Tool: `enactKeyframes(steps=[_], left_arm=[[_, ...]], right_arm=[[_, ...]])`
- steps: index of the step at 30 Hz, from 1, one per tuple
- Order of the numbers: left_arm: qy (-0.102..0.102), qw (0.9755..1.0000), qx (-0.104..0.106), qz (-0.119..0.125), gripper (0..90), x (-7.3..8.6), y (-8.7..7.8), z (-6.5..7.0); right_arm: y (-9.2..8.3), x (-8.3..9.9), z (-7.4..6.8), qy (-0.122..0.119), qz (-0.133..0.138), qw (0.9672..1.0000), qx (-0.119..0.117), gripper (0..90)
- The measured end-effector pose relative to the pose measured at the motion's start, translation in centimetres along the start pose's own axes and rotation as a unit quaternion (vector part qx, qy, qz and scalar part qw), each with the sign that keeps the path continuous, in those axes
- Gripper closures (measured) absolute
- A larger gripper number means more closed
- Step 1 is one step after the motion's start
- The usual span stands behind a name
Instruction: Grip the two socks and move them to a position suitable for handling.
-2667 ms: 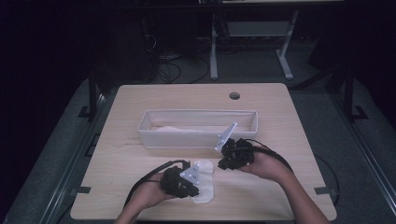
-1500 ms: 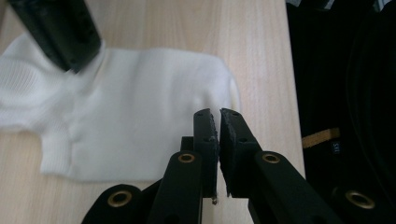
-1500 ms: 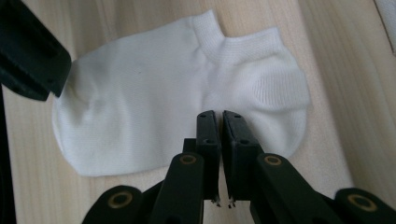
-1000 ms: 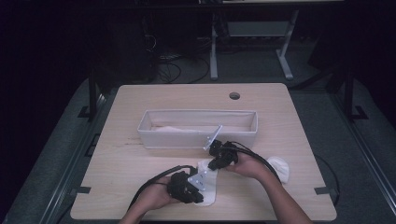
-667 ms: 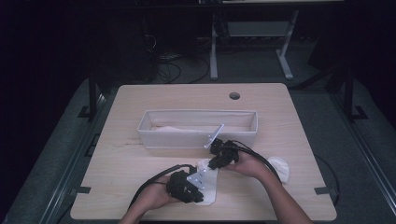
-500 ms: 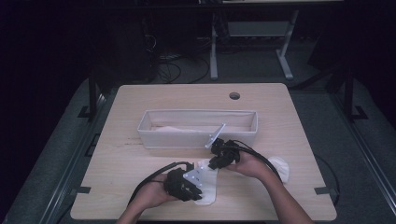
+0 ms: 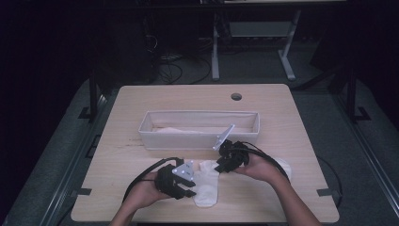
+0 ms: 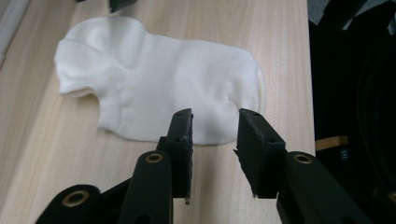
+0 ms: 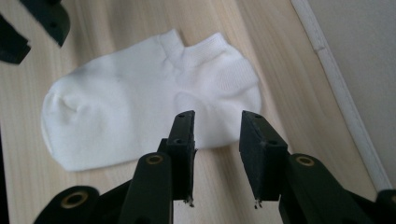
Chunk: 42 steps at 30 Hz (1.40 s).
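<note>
A white ankle sock (image 7: 207, 186) lies flat on the wooden table (image 7: 141, 155) near its front edge. My left gripper (image 7: 190, 187) sits just left of the sock's toe end. Seen along its own jaws, it (image 8: 215, 140) stands open above the sock (image 8: 177, 98). My right gripper (image 7: 220, 166) is at the sock's cuff end. Its own view also has it (image 9: 217, 140) open over the sock (image 9: 140, 107). Both pairs of jaws have just been opening, with nothing between the pads.
A long white bin (image 7: 197, 136) stands across the table's middle, just beyond the grippers, and its wall (image 9: 355, 60) is close on the right. A second white sock (image 7: 284, 167) lies under the right forearm. The table has a cable hole (image 7: 236, 96) at the back.
Both grippers have opened and let go of the sock, which now lies flat. The left gripper has lifted slightly off it. The right hand has stayed put.
</note>
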<state>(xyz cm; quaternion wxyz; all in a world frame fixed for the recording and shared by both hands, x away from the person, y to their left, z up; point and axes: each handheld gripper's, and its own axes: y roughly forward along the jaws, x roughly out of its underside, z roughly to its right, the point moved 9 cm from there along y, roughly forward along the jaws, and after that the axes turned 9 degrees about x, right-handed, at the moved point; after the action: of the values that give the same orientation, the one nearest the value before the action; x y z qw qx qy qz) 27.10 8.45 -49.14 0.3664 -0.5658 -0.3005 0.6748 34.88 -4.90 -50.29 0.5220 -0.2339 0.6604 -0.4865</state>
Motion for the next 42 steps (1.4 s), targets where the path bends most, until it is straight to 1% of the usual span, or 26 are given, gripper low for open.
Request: enactKeyframes(steps=[6,15,17,19,22,24,34,42], left_arm=[[-0.008,0.9999,-0.009,0.005,62.5,0.4,-0.4,-0.2],[-0.012,0.9998,-0.018,0.006,61.3,0.8,-1.1,-0.3],[-0.016,0.9996,-0.02,0.009,59.6,0.8,-1.2,-0.3],[-0.015,0.9996,-0.024,0.007,58.3,0.9,-1.3,-0.4],[-0.019,0.9994,-0.025,0.012,57.6,1.0,-1.4,-0.4],[-0.018,0.9994,-0.028,0.011,57.0,1.1,-1.5,-0.5],[-0.025,0.9991,-0.03,0.015,54.8,1.3,-1.9,-0.5],[-0.032,0.9987,-0.035,0.02,53.1,1.4,-2.2,-0.6]], right_arm=[[-0.6,0.6,0.1,-0.003,-0.001,1.0,0.005,59.9],[-1.7,1.6,0.3,0.0,-0.004,1.0,0.009,57.0],[-1.8,1.8,0.4,0.002,-0.005,0.9999,0.009,56.1],[-2.0,2.0,0.5,0.002,-0.005,0.9999,0.01,55.4],[-2.2,2.3,0.5,0.004,-0.006,0.9999,0.01,54.6],[-2.4,2.4,0.5,0.006,-0.006,0.9999,0.009,54.1],[-3.2,3.6,0.8,0.013,-0.011,0.9998,0.014,51.5],[-4.4,5.0,1.3,0.018,-0.011,0.9995,0.023,49.5]])
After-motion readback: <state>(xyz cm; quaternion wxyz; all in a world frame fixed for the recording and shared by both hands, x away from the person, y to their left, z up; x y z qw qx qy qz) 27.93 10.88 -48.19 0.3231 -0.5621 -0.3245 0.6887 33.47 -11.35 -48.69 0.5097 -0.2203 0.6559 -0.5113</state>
